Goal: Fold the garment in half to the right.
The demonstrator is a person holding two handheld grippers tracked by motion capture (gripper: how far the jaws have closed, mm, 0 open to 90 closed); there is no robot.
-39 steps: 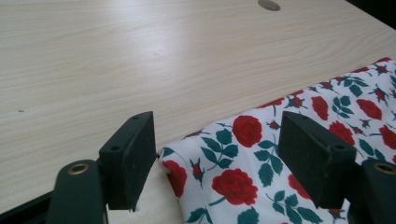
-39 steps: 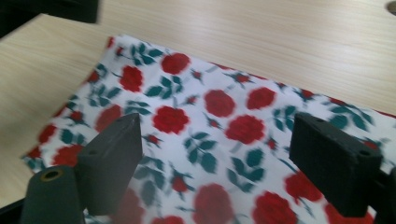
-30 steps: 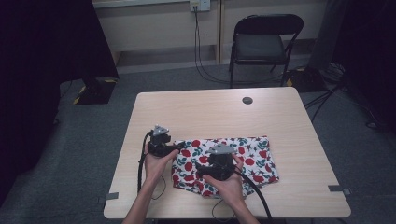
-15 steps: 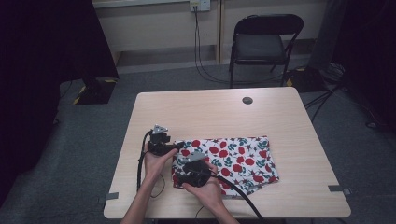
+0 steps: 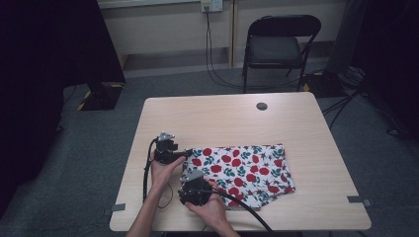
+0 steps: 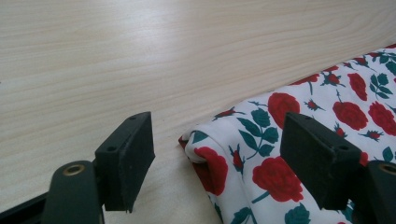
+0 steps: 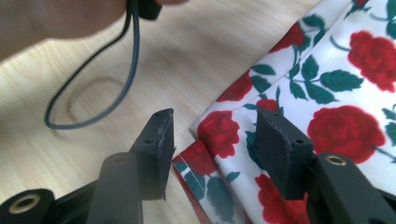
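1. The right claw (image 5: 198,178), low in the high view, has slid left from mid-cloth to the near left corner of the rose-print cloth (image 5: 242,173). Its jaws have just been closing astride that corner, pads not yet pressing.
2. The left claw (image 5: 187,154) stays open astride the far left corner.
3. The cloth lies folded at lower centre on the counter (image 5: 227,118); a two-corner pinch looks imminent.
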